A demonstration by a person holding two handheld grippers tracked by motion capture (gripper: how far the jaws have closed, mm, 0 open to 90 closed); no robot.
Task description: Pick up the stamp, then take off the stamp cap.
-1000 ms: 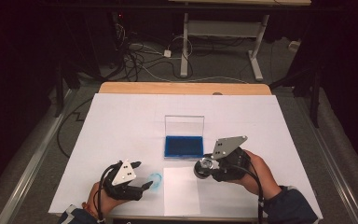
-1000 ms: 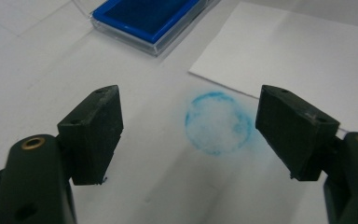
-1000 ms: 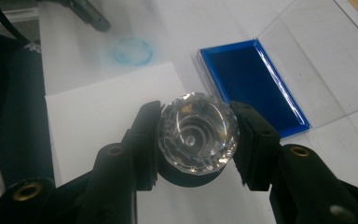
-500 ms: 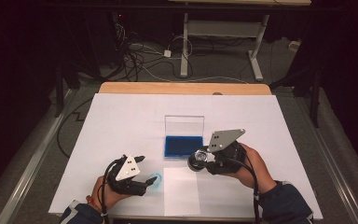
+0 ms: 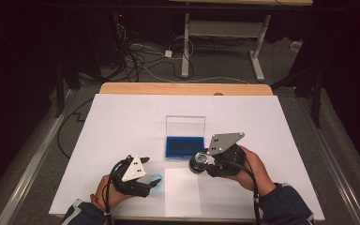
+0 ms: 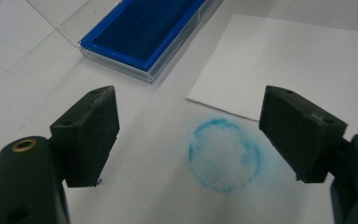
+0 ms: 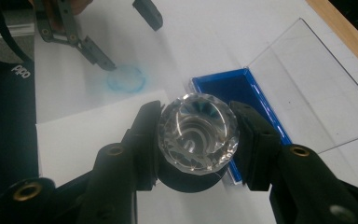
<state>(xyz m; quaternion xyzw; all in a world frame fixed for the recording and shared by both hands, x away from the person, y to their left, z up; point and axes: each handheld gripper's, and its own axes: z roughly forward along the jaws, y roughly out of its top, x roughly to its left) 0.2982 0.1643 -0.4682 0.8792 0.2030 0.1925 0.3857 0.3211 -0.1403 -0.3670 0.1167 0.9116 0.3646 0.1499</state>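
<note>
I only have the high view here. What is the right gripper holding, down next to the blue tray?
Observer: The right gripper is shut on a stamp with a clear faceted knob, one jaw on each side.
Operator: And at lower left?
Observer: A round blue ring print sits on the white table cover, just off the corner of a loose white sheet.
Operator: Anything gripped there?
Observer: No. The left gripper has just been opening its jaws. They stand wide on either side of the print, with nothing between them.
</note>
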